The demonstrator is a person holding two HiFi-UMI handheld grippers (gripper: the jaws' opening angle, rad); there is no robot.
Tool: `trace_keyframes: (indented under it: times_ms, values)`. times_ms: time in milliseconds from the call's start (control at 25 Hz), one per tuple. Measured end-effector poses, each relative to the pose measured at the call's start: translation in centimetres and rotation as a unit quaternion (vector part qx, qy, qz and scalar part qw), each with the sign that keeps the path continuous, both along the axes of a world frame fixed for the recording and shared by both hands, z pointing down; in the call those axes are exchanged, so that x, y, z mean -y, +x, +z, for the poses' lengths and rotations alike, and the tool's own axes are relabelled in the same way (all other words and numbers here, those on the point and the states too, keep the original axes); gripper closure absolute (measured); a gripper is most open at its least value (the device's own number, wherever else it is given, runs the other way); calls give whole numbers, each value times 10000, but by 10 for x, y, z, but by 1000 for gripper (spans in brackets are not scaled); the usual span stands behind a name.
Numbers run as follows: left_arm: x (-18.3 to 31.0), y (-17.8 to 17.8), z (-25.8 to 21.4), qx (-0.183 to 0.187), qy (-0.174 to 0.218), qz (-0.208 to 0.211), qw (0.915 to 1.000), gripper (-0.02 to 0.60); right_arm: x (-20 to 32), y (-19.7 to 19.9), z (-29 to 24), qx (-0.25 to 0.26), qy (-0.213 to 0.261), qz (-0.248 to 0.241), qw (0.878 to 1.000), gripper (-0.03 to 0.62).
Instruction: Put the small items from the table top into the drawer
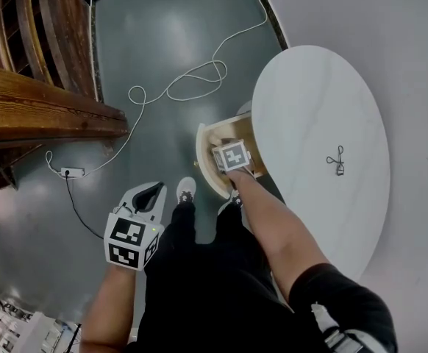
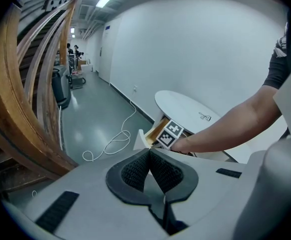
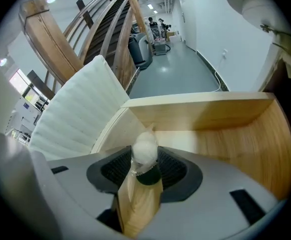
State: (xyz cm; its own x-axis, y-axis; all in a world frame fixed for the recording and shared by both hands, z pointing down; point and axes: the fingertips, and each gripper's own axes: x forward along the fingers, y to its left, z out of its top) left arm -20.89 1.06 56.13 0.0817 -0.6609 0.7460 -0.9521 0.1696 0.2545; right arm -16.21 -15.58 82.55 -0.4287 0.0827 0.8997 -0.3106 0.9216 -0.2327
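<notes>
White-topped small item (image 3: 144, 153) tight between jaws of right gripper (image 3: 145, 165) inside wooden drawer (image 3: 215, 134); left gripper (image 2: 149, 158) jaws together, empty.

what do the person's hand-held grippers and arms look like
The left hand-held gripper and right hand-held gripper have light grey shells. Black ribbed pads sit in a dark surround, and each carries a white cube with black square markers. No cables show on them. The right arm wears a short dark sleeve.

L tongs (image 2: 149, 165), R tongs (image 3: 144, 170): grey, blk ribbed pads (image 2: 133, 172), b/w marker cubes (image 1: 132, 243) | blk trousers (image 1: 199, 293)
</notes>
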Motion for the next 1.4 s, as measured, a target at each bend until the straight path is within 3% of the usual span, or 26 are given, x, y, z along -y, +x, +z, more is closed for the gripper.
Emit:
trace_keyframes:
  times_ms: [560,920,1160,1400]
  values:
    - [17,12,-7,6,214,323,9993,566,-17,14,-20,-52,-62,-80,9999,419]
    - [32,23,-21,90,425,612,9972,566,-20,23,-66,350,167,60,9992,426]
    - [45,34,-30,107,568,800,9951,566,-24,31,-116,834,298,47,9961,472]
    - [66,52,-41,144,772,1057,9913,566,-21,48,-180,1488,322,442,9874,525]
